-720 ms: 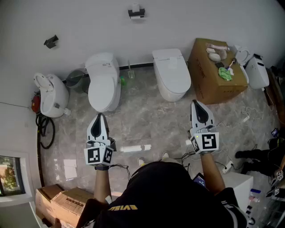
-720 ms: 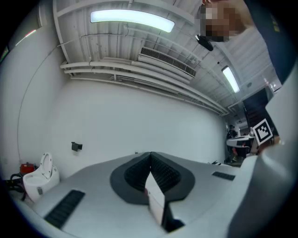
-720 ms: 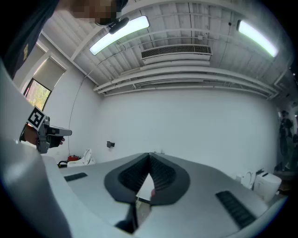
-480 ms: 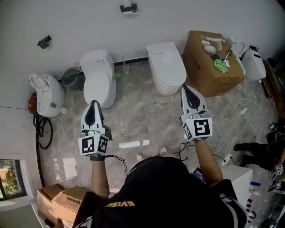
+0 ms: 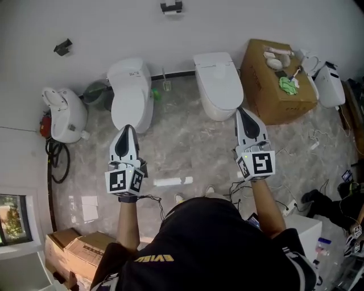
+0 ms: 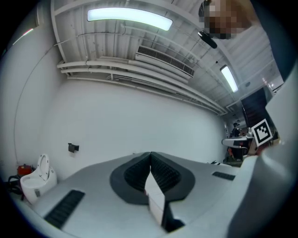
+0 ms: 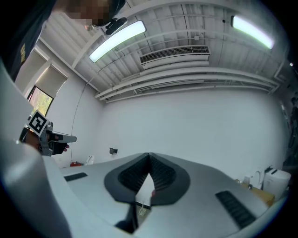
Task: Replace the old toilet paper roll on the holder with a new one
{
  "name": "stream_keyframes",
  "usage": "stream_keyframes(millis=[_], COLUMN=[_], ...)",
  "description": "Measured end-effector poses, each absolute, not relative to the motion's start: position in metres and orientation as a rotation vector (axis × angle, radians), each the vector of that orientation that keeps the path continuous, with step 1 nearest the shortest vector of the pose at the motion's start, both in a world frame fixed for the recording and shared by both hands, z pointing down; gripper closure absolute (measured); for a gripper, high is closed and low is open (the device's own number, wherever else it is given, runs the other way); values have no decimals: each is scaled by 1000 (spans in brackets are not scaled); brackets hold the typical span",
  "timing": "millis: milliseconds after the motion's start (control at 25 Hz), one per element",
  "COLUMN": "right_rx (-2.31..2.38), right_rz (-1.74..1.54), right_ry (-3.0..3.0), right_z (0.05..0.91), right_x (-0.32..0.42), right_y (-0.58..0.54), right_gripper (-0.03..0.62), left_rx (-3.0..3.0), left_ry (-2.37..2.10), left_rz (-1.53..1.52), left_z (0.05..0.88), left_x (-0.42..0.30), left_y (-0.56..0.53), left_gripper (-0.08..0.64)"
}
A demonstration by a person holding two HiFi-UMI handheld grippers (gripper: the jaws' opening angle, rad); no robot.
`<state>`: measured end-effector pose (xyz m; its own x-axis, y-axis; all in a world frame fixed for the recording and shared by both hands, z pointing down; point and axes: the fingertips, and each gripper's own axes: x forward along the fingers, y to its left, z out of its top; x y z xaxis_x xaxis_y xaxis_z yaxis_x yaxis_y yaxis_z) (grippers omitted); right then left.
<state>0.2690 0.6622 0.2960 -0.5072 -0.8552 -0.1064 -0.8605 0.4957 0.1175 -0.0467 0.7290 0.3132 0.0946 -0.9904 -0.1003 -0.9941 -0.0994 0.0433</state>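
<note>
Marble-look floor [image 5: 187, 145] underfoot, holds left claw [image 5: 126, 129] and right claw [image 5: 244, 112] out level, both pinched shut on nothing, probably only readying to approach, with the toilet paper holder [image 5: 171, 7] well ahead on the wall [image 5: 114, 23] above the toilets [image 5: 216, 85], out of reach.

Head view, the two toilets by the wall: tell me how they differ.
The left toilet is rounded, egg-like; the right toilet is boxier, with a squared back. The left toilet bears a small dark mark near its back; the right toilet looks plain. The left toilet stands beside a dark bin; the right toilet beside a cardboard box. Both are white, lids down, backs to the wall.
</note>
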Motion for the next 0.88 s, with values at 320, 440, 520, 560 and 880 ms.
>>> stream_keyframes(millis=[320, 440, 520, 560, 880], right_rx=[-1587, -1580, -1556, -1557, -1572], right_rz=[194, 163, 76, 53, 37], right_ry=[2692, 2702, 2705, 2708, 2738], right_z=[305, 308, 313, 315, 323], right_x=[275, 273, 271, 271, 260], right_y=[656, 655, 653, 653, 662], right_gripper=[595, 465, 69, 52, 52], left_rx=[-2269, -2255, -2261, -2261, -2280], left_ry=[2126, 2100, 2099, 2100, 2093], left_rz=[73, 160, 202, 188, 69], left_z=[328, 320, 318, 319, 335], left_x=[-61, -60, -63, -65, -72], left_y=[732, 734, 734, 734, 745], left_gripper=[548, 226, 109, 103, 103])
